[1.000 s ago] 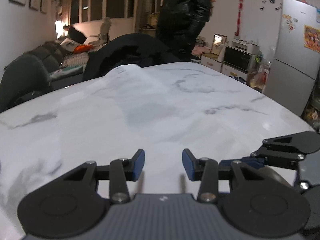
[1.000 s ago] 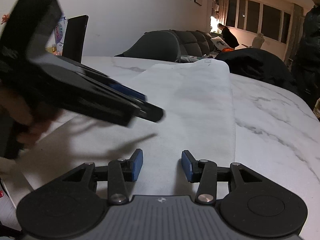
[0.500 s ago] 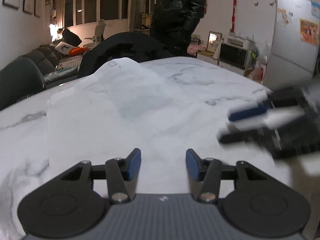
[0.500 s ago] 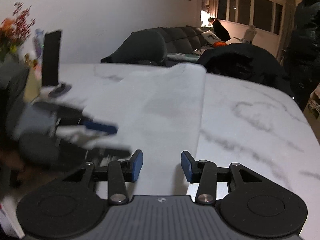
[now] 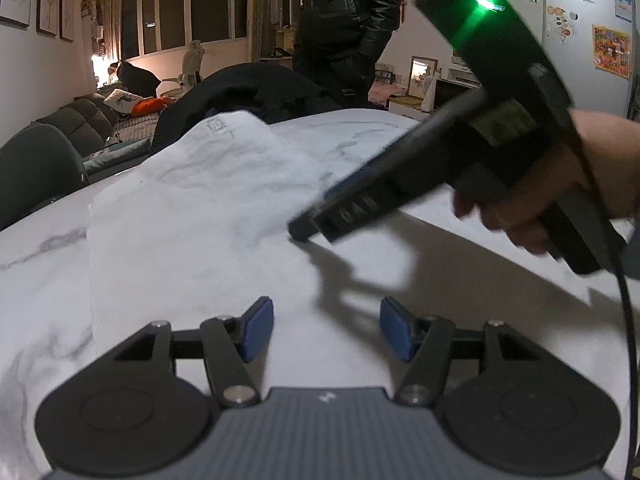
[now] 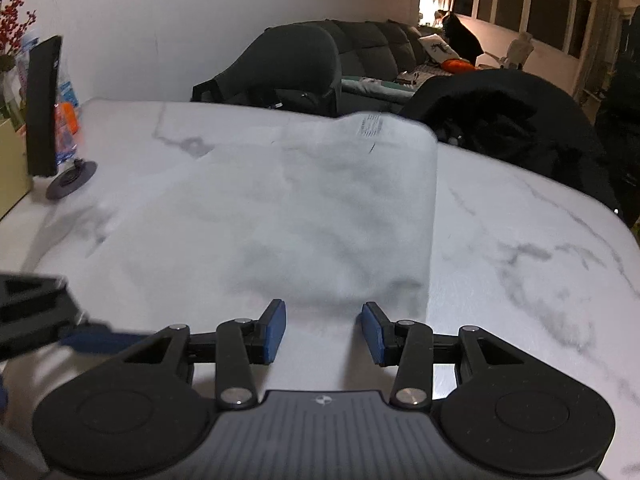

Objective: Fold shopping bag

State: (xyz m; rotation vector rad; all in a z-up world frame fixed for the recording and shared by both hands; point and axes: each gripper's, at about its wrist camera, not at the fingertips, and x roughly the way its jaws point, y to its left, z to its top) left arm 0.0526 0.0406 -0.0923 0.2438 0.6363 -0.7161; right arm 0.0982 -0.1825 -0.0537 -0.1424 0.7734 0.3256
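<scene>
White shopping bag (image 6: 304, 208) lies flat, unfolded, mid-frame on the marble bench (image 6: 540, 264); both hand-held grippers, left (image 5: 326, 326) and right (image 6: 324, 330), gape empty; folding remains.

Right tool (image 5: 308, 232) motion-blurred; left tool (image 6: 92, 338) blurred, cut off by frame edge.

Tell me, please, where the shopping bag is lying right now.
The white shopping bag lies flat on the marble table, straight ahead of both open grippers; its far end reaches toward the dark coat at the table's far edge.
</scene>
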